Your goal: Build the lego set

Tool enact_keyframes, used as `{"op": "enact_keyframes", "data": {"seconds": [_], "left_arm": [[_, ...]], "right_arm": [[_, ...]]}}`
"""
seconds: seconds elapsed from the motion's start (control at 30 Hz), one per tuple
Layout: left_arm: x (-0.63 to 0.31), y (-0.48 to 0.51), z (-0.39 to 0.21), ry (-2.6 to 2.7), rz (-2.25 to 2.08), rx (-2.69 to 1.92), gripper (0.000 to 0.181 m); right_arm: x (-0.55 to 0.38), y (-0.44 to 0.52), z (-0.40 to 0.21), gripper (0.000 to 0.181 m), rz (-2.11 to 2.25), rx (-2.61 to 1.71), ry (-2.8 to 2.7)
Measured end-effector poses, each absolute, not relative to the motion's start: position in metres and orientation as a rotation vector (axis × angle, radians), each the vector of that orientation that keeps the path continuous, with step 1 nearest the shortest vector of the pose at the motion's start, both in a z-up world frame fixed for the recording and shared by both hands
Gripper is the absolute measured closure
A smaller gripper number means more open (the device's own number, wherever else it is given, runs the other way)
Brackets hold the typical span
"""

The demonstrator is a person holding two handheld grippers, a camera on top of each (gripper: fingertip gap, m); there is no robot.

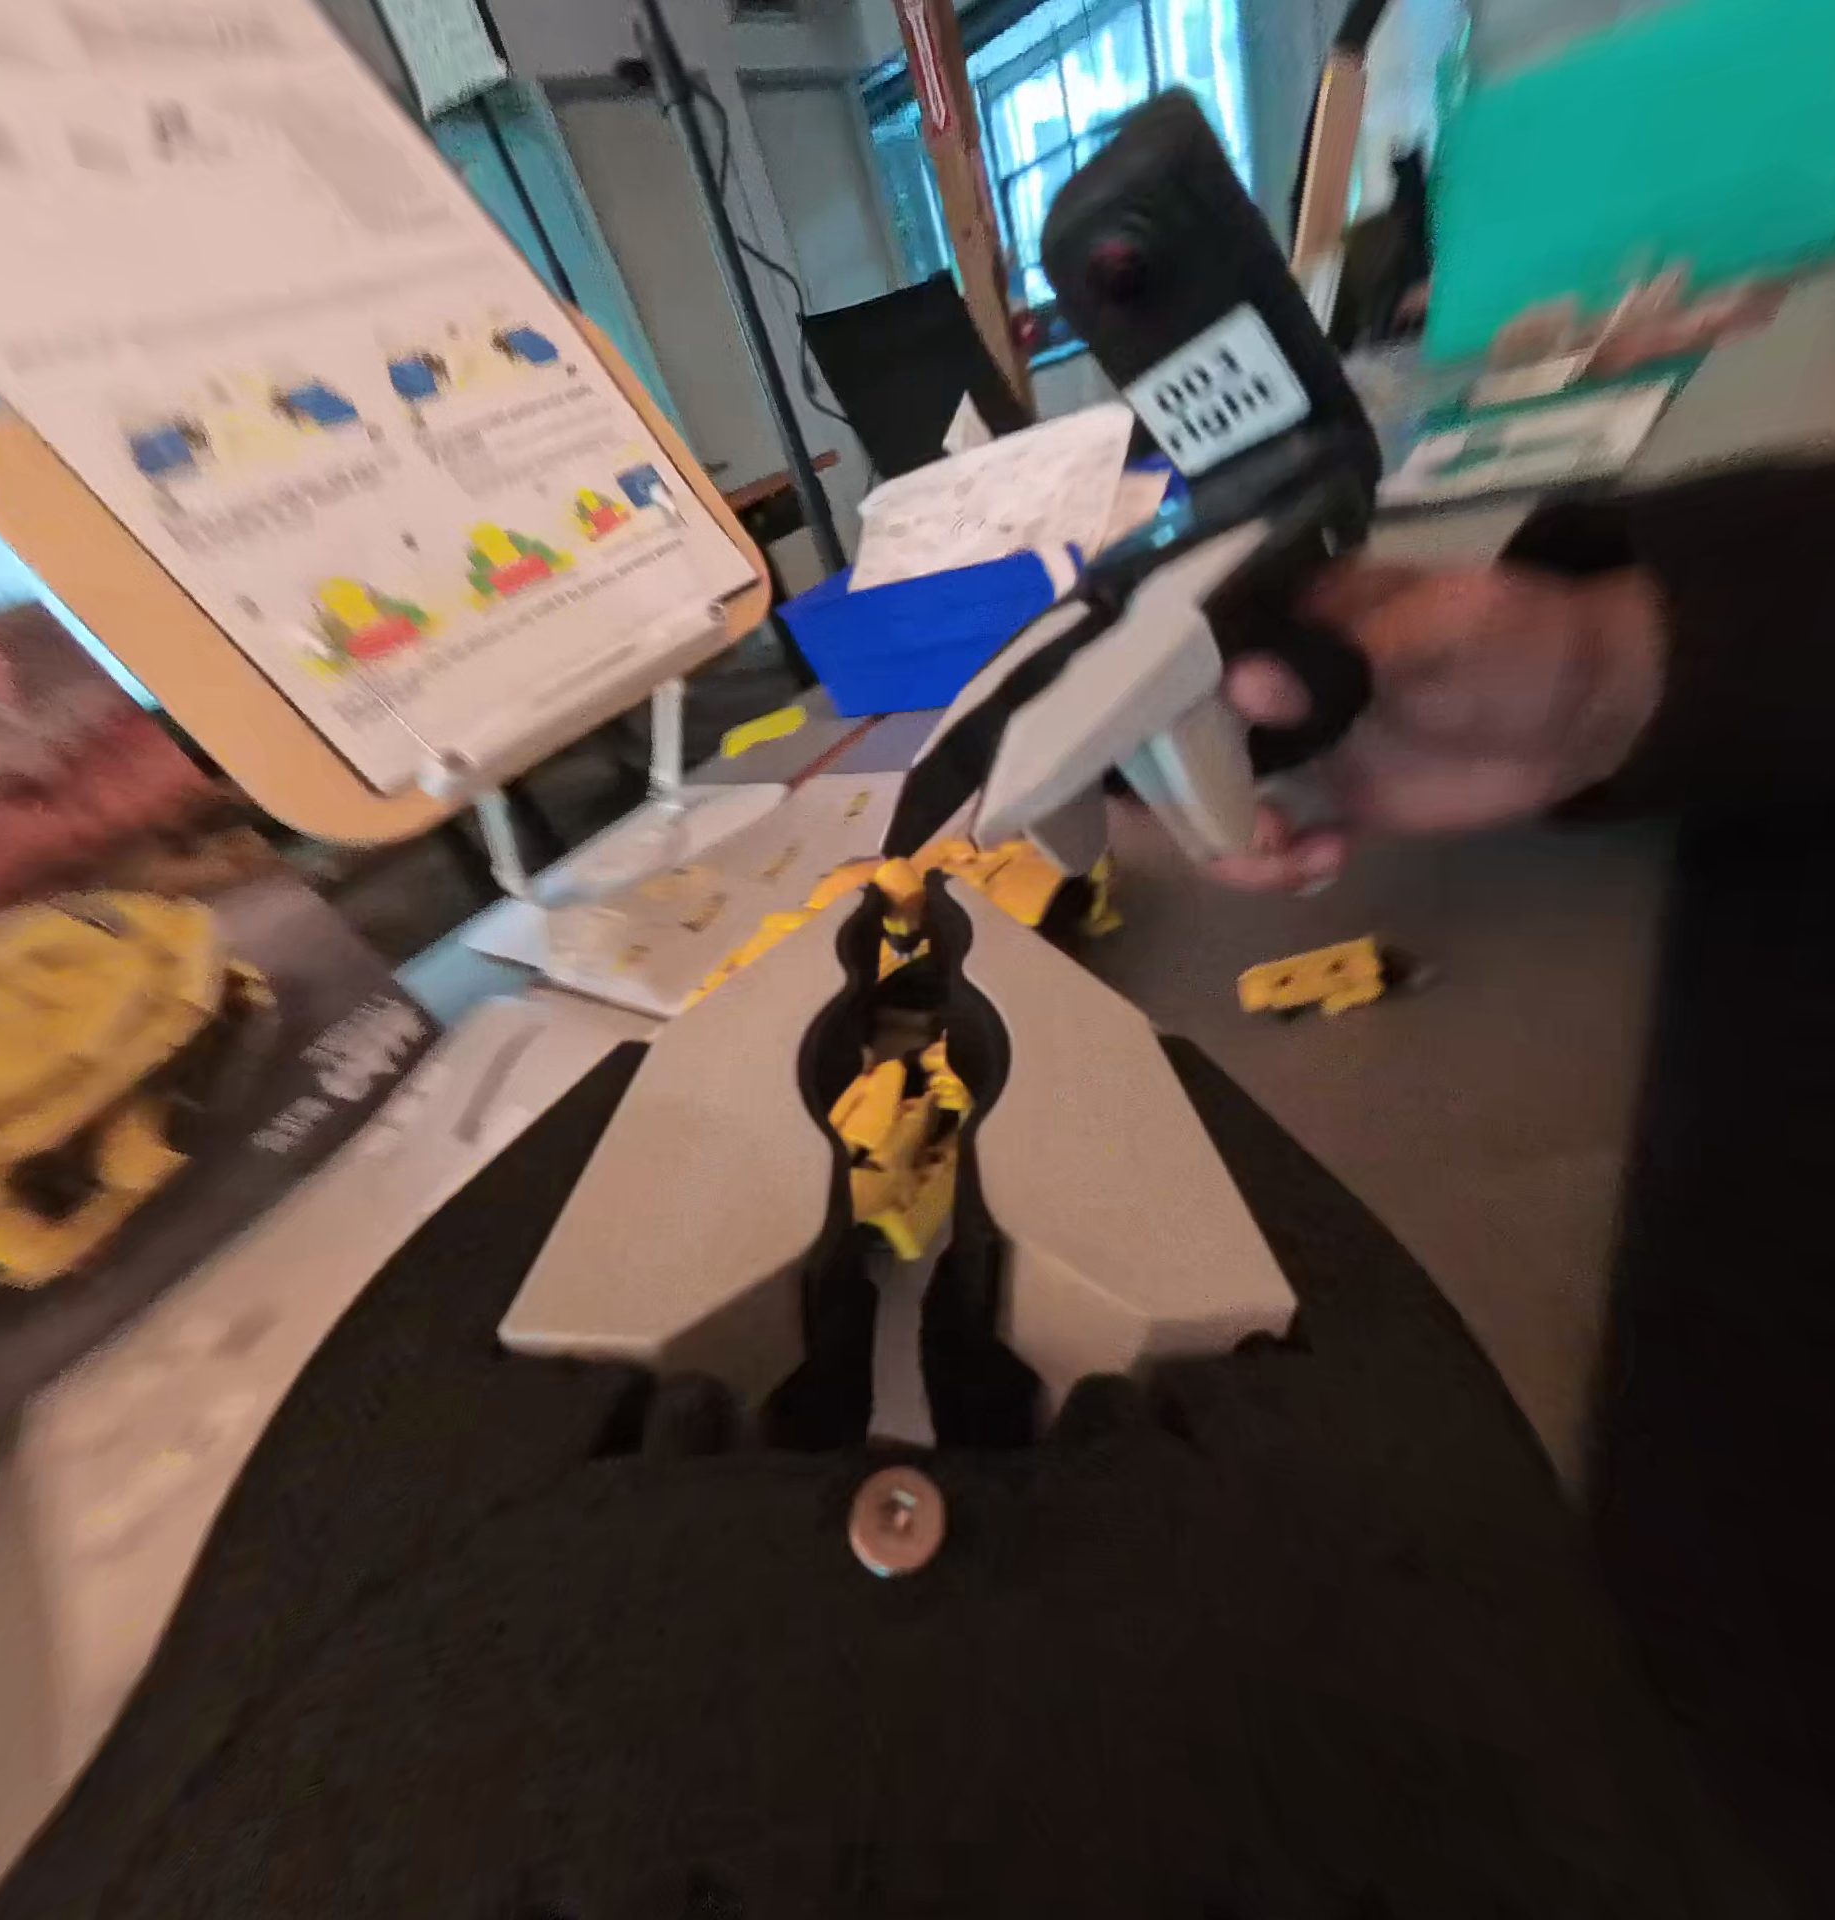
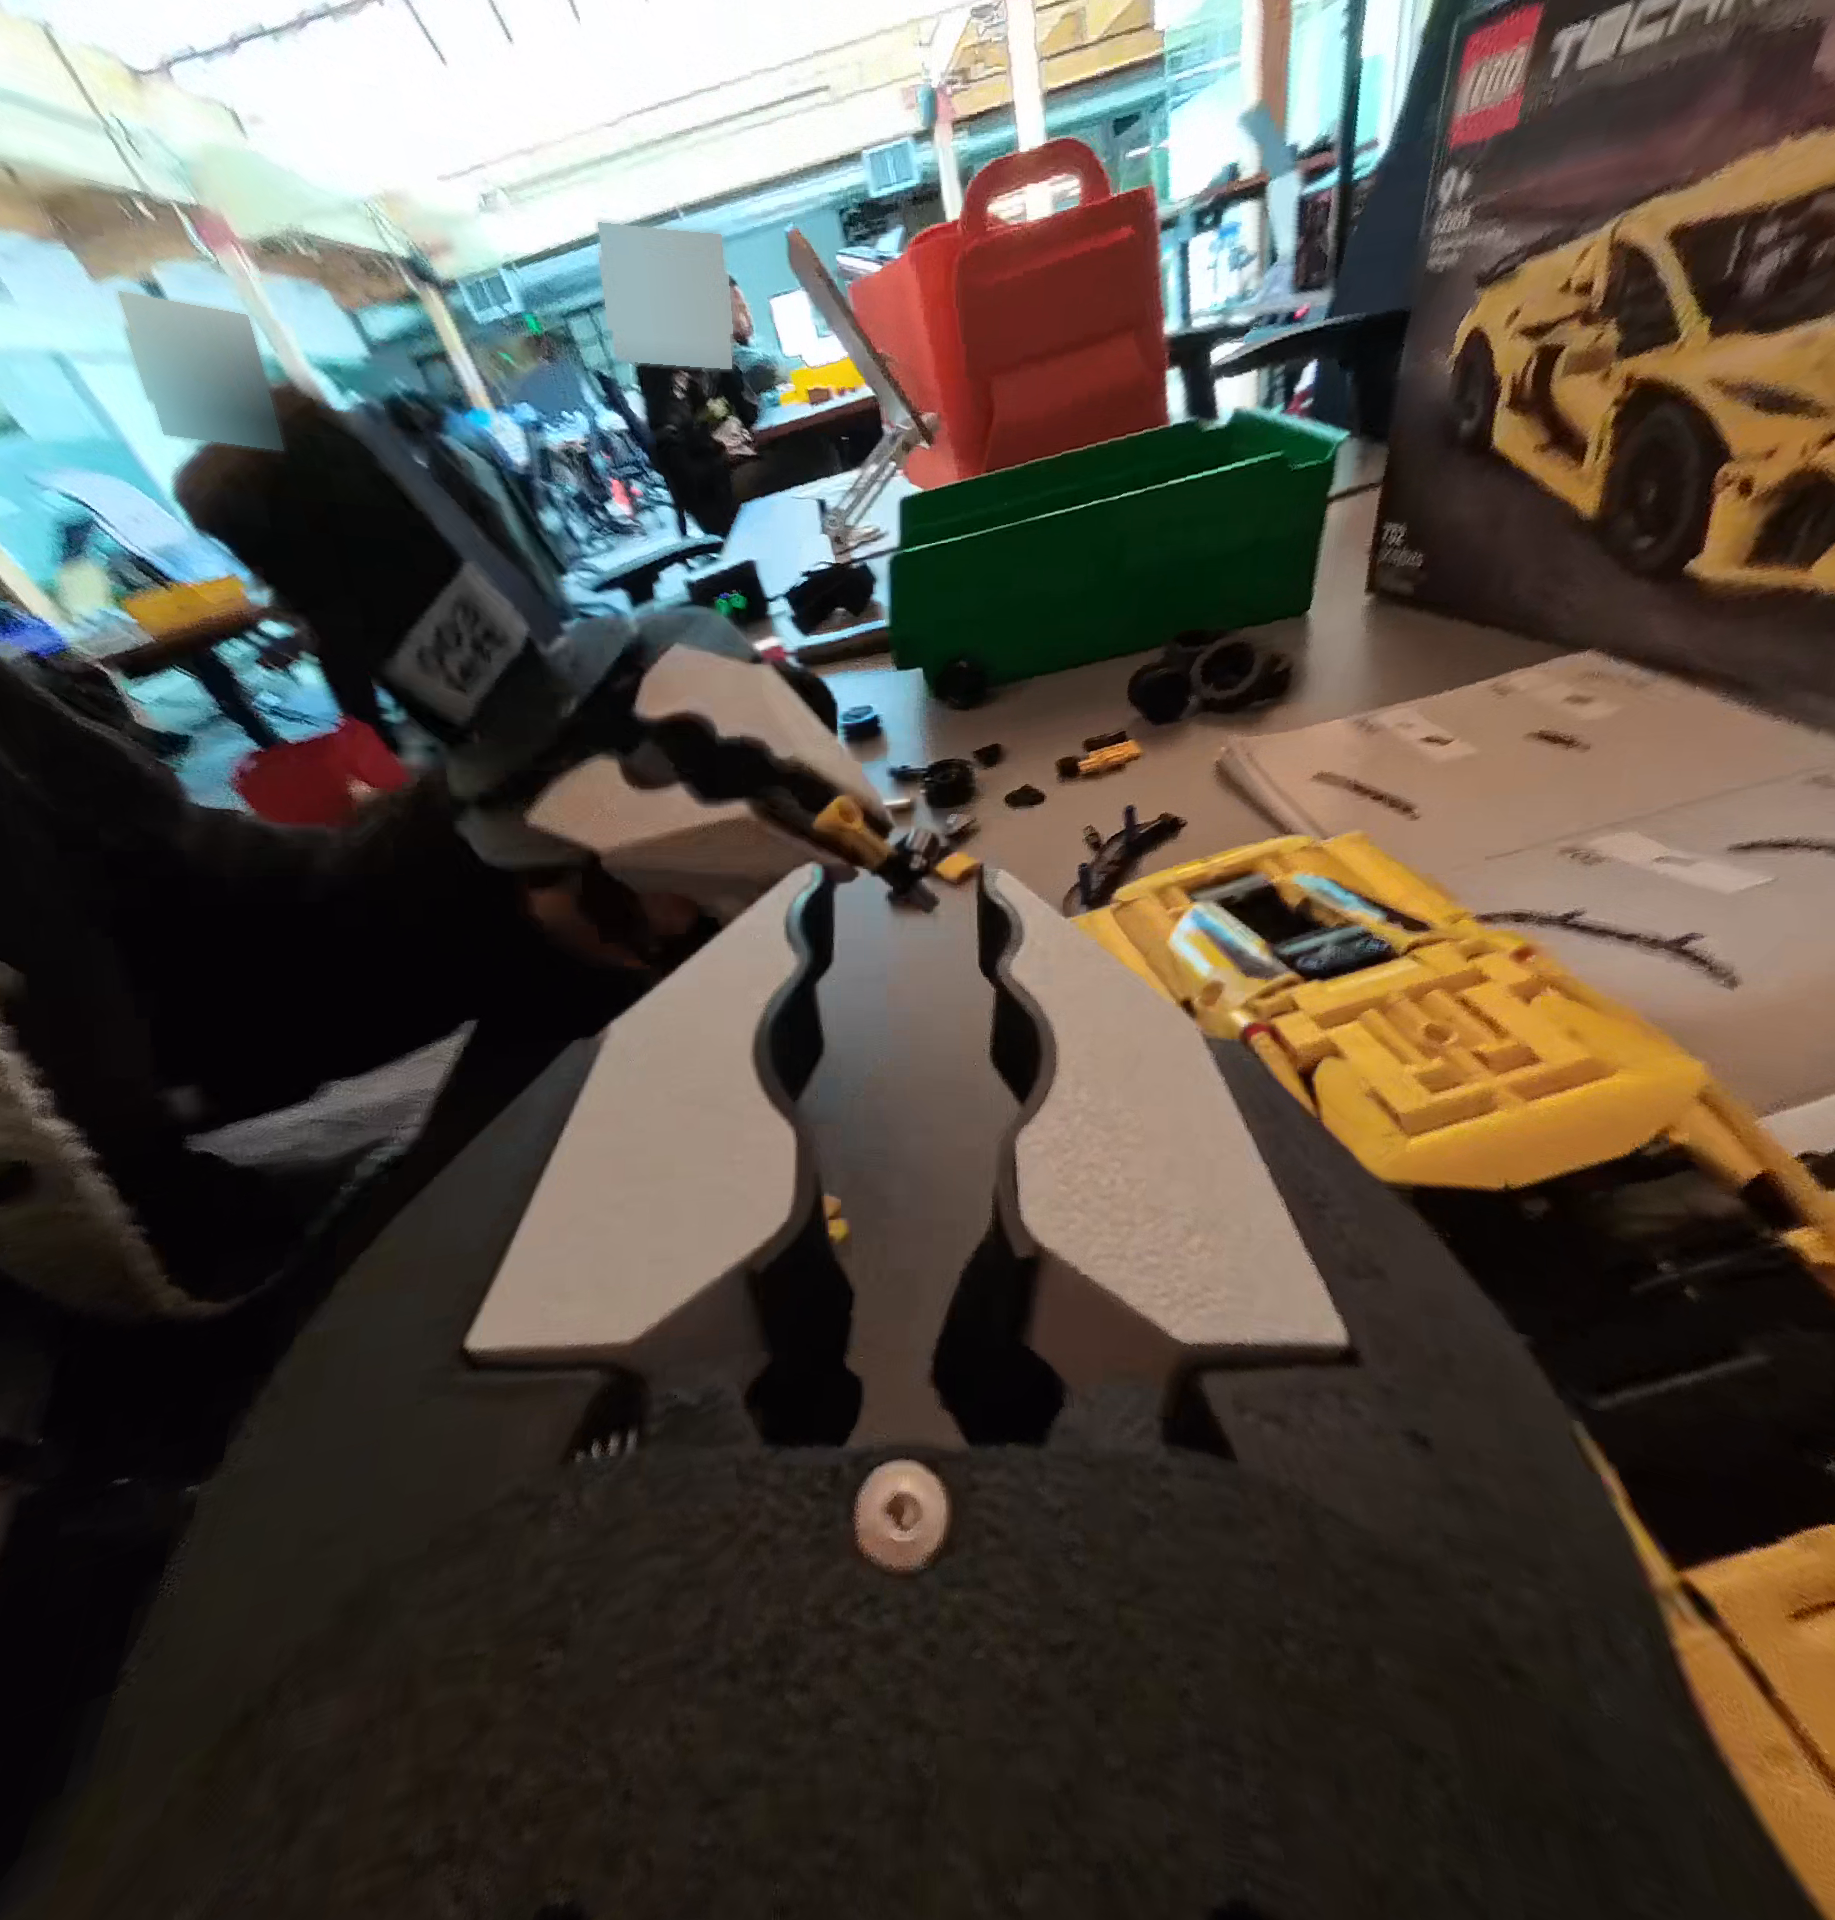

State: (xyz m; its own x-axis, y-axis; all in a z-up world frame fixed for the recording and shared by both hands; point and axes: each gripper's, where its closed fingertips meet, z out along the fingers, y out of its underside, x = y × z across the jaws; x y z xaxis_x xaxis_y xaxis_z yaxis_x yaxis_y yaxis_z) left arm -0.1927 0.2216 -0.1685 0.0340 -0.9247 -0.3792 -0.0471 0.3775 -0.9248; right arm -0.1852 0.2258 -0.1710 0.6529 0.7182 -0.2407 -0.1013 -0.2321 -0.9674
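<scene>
My left gripper (image 1: 900,902) is shut on a small yellow and black lego piece (image 1: 898,883), held above the table. The same piece (image 2: 853,828) shows in the right wrist view, pinched in the left gripper (image 2: 840,831), with its black end just in front of my right fingertips. My right gripper (image 2: 902,885) is open and empty, its jaws a piece-width apart. It also shows in the left wrist view (image 1: 939,831), held by a hand, tips down close to the held piece. The part-built yellow lego car (image 2: 1401,1029) lies on the table to the right.
An instruction board on a stand (image 1: 373,436), a blue bin (image 1: 923,634) and a loose yellow part (image 1: 1308,979) are ahead. A green bin (image 2: 1100,551), red bag (image 2: 1038,312), set box (image 2: 1640,364), open booklet (image 2: 1515,800), black tyres (image 2: 1214,670) and small loose parts (image 2: 996,774) lie beyond. People stand far behind. My two grippers' fingertips are within a few centimetres of each other.
</scene>
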Motion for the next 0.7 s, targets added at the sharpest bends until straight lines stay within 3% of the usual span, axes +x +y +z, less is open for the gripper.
{"op": "enact_keyframes", "data": {"seconds": [0.17, 0.27, 0.7], "left_arm": [[-0.189, 0.201, -0.176, 1.47, -0.607, -0.723, 0.173], [-0.189, 0.195, -0.177, 1.485, -0.562, -0.657, 0.174], [-0.192, 0.196, -0.16, 1.37, -0.512, -0.654, 0.173]], "right_arm": [[-0.191, 0.215, -0.176, 0.136, 1.198, -1.674, -0.424], [-0.199, 0.207, -0.178, 0.15, 1.402, -1.698, -0.397], [-0.205, 0.21, -0.166, 0.151, 1.697, -1.577, -0.214]]}}
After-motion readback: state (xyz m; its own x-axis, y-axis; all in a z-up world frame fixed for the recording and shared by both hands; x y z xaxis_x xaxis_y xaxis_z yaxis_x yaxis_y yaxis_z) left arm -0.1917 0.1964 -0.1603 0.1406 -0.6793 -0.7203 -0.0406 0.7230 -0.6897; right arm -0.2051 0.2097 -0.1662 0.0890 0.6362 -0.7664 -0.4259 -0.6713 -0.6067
